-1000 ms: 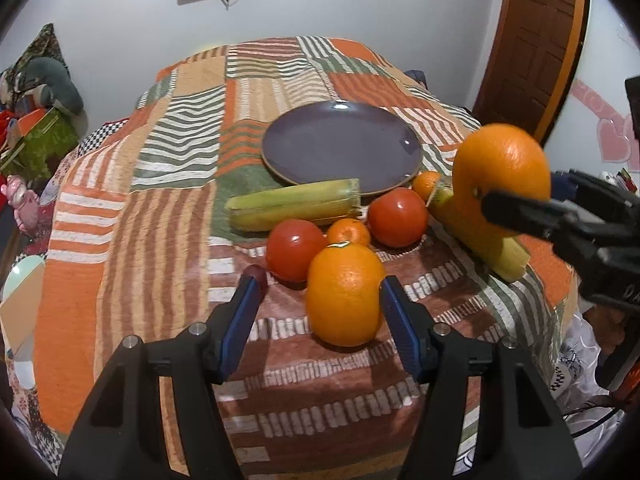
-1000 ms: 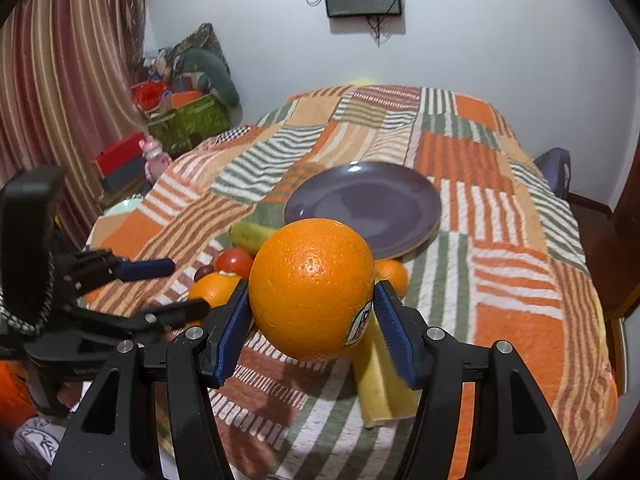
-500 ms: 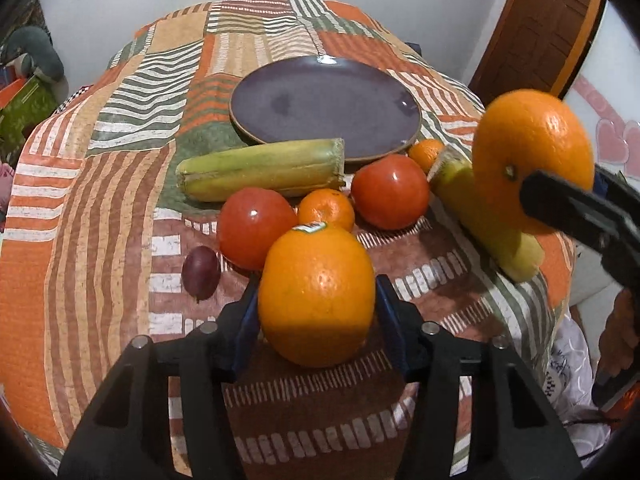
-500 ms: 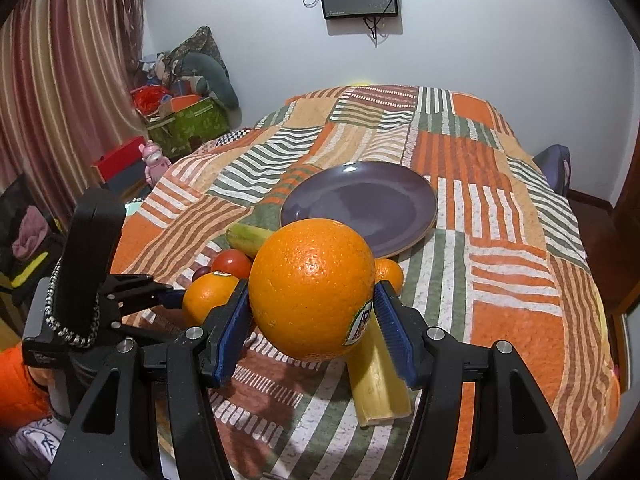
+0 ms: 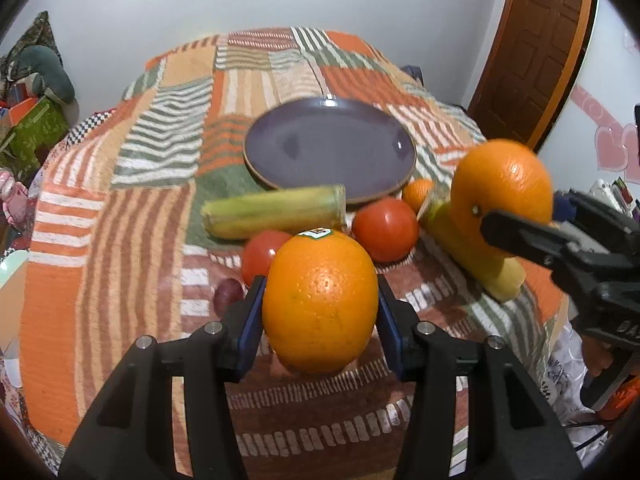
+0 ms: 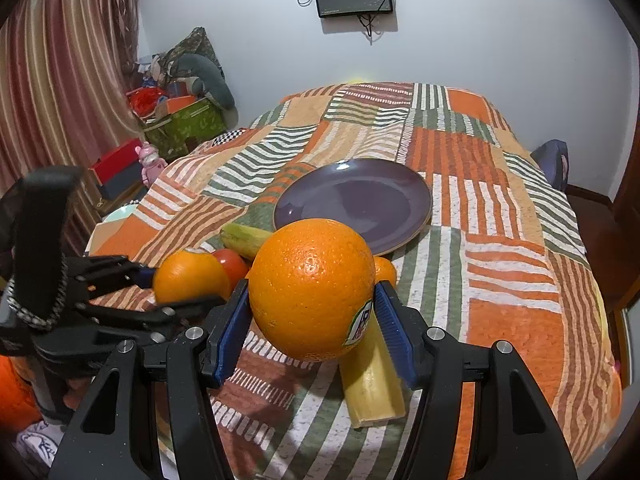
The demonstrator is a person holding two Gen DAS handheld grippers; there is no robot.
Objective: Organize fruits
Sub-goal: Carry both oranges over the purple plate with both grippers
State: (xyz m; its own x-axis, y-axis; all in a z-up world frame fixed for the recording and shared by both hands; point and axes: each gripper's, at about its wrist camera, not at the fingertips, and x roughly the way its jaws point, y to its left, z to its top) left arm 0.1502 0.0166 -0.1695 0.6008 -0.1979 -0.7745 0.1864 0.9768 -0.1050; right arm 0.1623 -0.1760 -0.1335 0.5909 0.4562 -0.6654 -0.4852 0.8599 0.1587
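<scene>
My left gripper [image 5: 319,314] is shut on a large orange [image 5: 320,296] with a sticker on top, held just above the patchwork cloth. My right gripper [image 6: 310,312] is shut on a second large orange [image 6: 312,284], held over a yellow stalk piece [image 6: 372,388]. In the left wrist view that second orange [image 5: 504,184] hangs at the right. A purple plate [image 5: 328,148] lies bare behind the fruit. Two tomatoes [image 5: 384,232] [image 5: 260,252], a small mandarin [image 5: 416,192], a green stalk piece [image 5: 276,212] and a small purple fruit [image 5: 228,296] lie in front of the plate.
The striped patchwork cloth [image 6: 500,240] covers a round table that drops off at the near and right sides. A brown door [image 5: 532,52] stands at the right. Boxes and soft toys [image 6: 180,112] are piled by the curtain at the left.
My left gripper's jaws went from wide around the orange on the cloth to pressed on it, and the orange has come up off the cloth. The right gripper and its orange stayed put.
</scene>
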